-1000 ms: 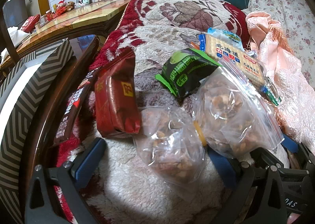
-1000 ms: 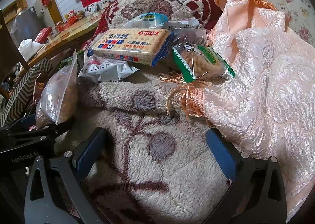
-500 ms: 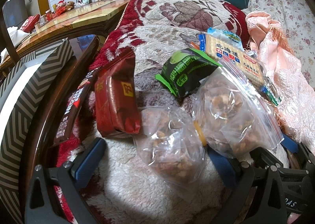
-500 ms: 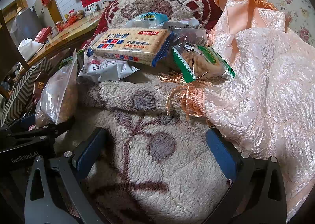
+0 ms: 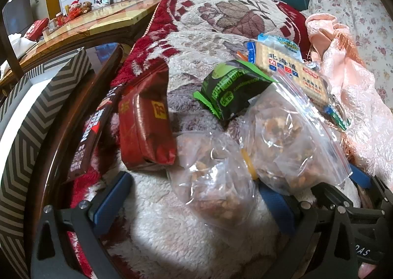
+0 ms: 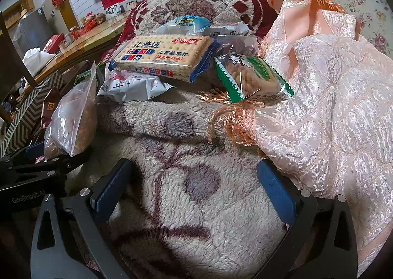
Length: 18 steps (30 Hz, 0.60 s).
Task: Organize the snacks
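Left gripper (image 5: 194, 195): jaws spread wide, holding nothing. Between its fingers lies a small clear bag of nuts (image 5: 216, 180), resting on the fleece blanket (image 5: 172, 237). Just ahead and to the right is a larger zip bag of nuts (image 5: 289, 141), touching the small one. Ahead and left stands a red packet (image 5: 145, 129), tilted on edge, with a dark chocolate bar (image 5: 86, 144) beside it against the wooden rail. Further ahead, a black-and-green packet (image 5: 233, 90) leans on the zip bag.

Right gripper (image 6: 194, 185): jaws spread wide, empty, over bare blanket. Well ahead lie a cracker pack (image 6: 164, 58), a grey packet (image 6: 130, 87) under it, and a green-edged biscuit packet (image 6: 253, 75) resting on the fringe of a pink quilt (image 6: 331, 107).

Handling, as judged: the nut bags are soft, shifting, and slippery film; take the gathered neck or the sealed top, not the belly. Crackers and biscuits are light but breakable; grip across the flat ends lightly.

Containers: a striped box (image 5: 32, 112) sits far left of the left gripper; its contents are not visible.
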Available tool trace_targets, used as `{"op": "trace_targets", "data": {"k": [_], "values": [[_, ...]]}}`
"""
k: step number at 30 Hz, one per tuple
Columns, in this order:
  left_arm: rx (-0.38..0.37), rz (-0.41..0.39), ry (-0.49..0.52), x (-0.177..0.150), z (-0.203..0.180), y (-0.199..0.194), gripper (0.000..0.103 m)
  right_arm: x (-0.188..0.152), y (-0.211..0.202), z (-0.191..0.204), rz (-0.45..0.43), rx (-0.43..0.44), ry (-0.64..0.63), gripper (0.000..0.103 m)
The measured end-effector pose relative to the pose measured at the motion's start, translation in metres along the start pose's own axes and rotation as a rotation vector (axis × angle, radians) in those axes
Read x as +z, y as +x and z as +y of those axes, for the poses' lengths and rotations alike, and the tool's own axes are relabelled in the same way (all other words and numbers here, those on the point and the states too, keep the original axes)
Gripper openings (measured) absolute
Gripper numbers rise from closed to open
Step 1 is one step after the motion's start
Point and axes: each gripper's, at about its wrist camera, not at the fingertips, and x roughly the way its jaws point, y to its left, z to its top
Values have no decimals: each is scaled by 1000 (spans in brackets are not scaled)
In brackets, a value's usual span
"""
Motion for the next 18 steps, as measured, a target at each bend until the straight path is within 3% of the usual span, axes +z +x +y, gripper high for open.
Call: {"op": "trace_targets", "data": {"k": [13, 18], "values": [[-19, 60, -17, -7, 10, -18, 102, 0, 0, 0, 0, 1, 1, 103], [-18, 5, -30, -9, 18, -48, 102, 0, 0, 0, 0, 0, 0, 103]]}}
